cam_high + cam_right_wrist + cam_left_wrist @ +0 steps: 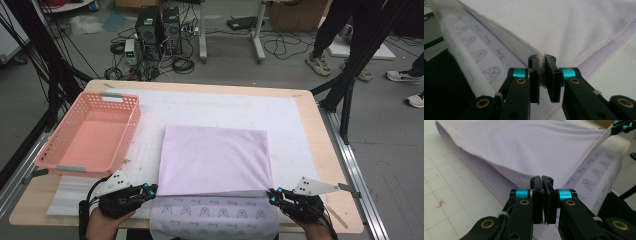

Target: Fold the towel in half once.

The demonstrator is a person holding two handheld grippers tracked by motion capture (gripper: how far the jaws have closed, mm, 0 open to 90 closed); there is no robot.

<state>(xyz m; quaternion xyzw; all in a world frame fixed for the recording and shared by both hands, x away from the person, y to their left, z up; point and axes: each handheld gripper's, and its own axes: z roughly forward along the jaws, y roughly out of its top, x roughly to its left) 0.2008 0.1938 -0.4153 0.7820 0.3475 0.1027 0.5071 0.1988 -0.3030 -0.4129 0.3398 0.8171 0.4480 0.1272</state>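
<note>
The left gripper (pixel 151 189) is clamped shut on the near left corner of the cloth (pixel 215 159), with the hem pinched between its pads, as the left gripper view confirms. The right gripper (pixel 272 195) is closed in the same manner on the near right corner, fabric visible between its jaws in the right gripper view. The cloth, pale lilac and folded over, lies at the middle of the table (pixel 310 107) on a white mat (pixel 290 120); its upper layer runs away from both grippers toward the far edge, and its long axis runs left to right between the two hands. A lower layer printed with small figures hangs over the near edge. Each hand is nearest its own corner, so any further fold would, in my judgement, go forward across the cloth. The pink basket (pixel 65 159) stands at the left edge, well apart from the cloth, and holds nothing.
</note>
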